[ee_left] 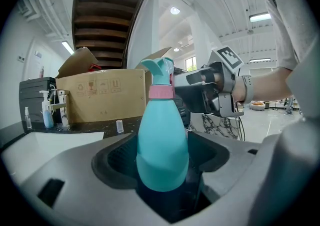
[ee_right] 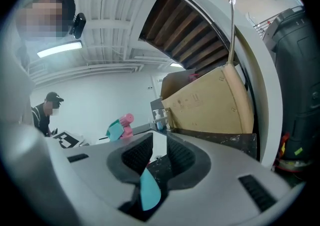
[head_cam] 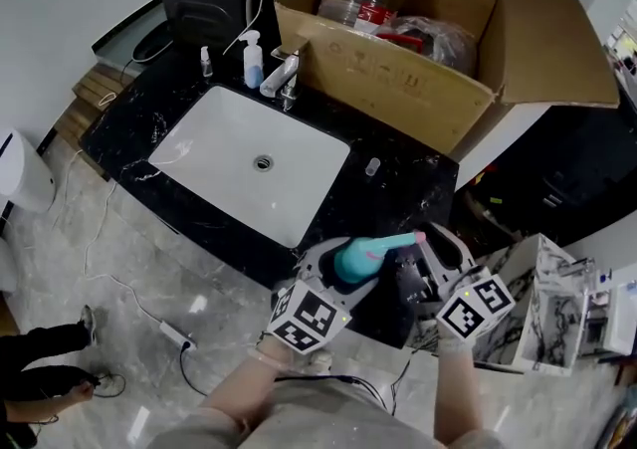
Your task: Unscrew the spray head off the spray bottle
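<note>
The teal spray bottle (head_cam: 350,260) stands upright in my left gripper (head_cam: 346,276), whose jaws are shut on its body (ee_left: 162,140). A pink collar (ee_left: 161,91) joins it to the teal spray head (ee_left: 156,69). In the head view the pink-tipped nozzle (head_cam: 413,237) points right, at my right gripper (head_cam: 426,250). In the right gripper view the jaws (ee_right: 157,157) stand narrow, with a thin teal part of the spray head (ee_right: 149,192) pinched low between them. The nozzle (ee_right: 120,127) shows past the left jaw.
A black stone counter (head_cam: 398,183) holds a white sink (head_cam: 249,163), a faucet (head_cam: 286,79), a soap pump bottle (head_cam: 253,61) and a small vial (head_cam: 372,166). An open cardboard box (head_cam: 398,69) stands behind. A person (head_cam: 40,367) is at the lower left on the floor.
</note>
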